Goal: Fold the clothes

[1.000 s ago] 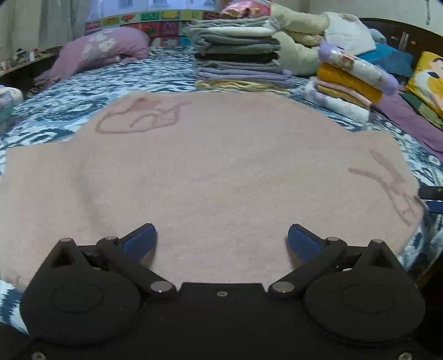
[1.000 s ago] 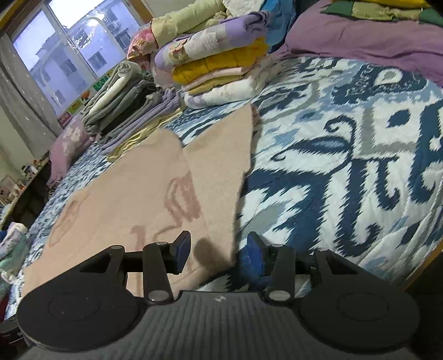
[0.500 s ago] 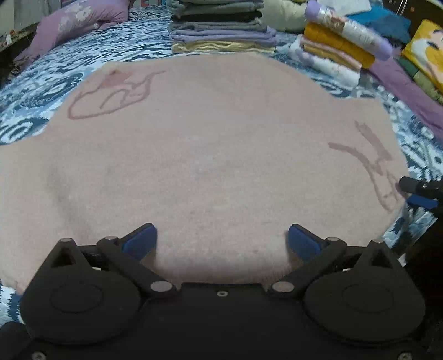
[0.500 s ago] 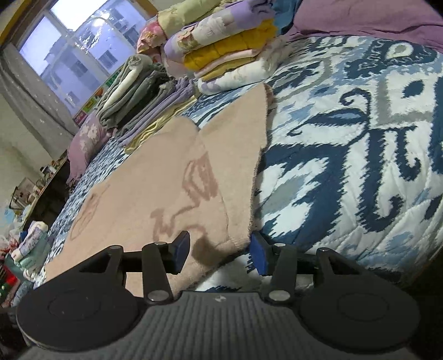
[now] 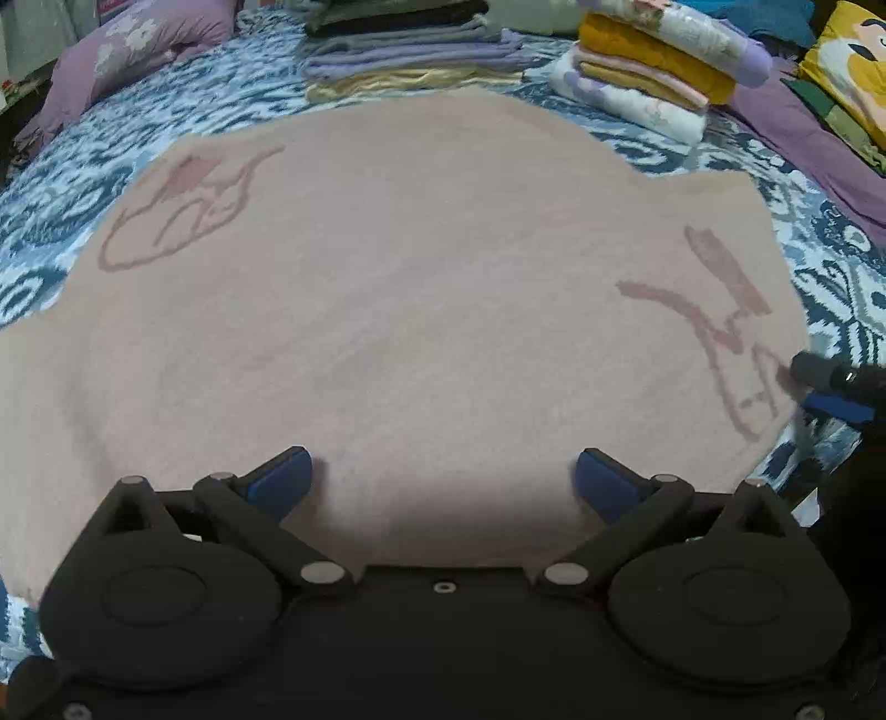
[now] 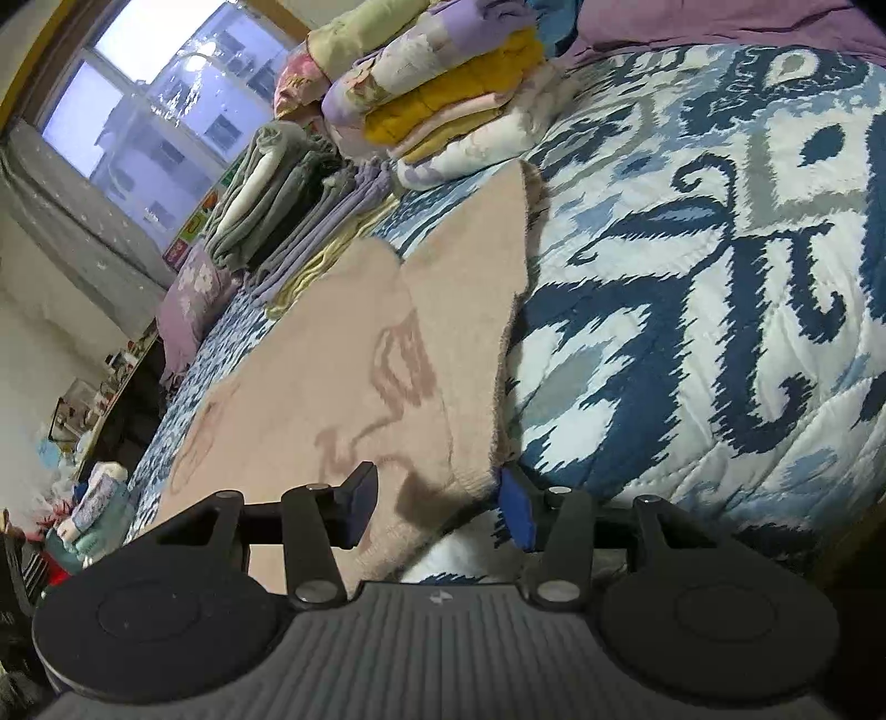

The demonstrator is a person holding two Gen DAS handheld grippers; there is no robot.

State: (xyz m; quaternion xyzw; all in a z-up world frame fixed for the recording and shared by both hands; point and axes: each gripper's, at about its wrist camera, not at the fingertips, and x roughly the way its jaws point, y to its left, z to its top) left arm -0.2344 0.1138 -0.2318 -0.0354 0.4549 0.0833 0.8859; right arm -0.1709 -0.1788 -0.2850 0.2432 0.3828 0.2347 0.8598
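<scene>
Right now my left gripper point(image 5: 443, 471) hangs with its jaws spread wide over the near edge of the pink garment point(image 5: 421, 310), gripping nothing. That garment lies flat on the blue patterned bedspread point(image 6: 720, 310), its darker pink drawn figures facing up. My right gripper point(image 6: 437, 512) sits at the garment's right near corner, jaws parted with the corner between them, not clenched. Beyond the garment, two stacks of folded clothes point(image 5: 648, 72) rest near a purple pillow point(image 5: 127, 50).
</scene>
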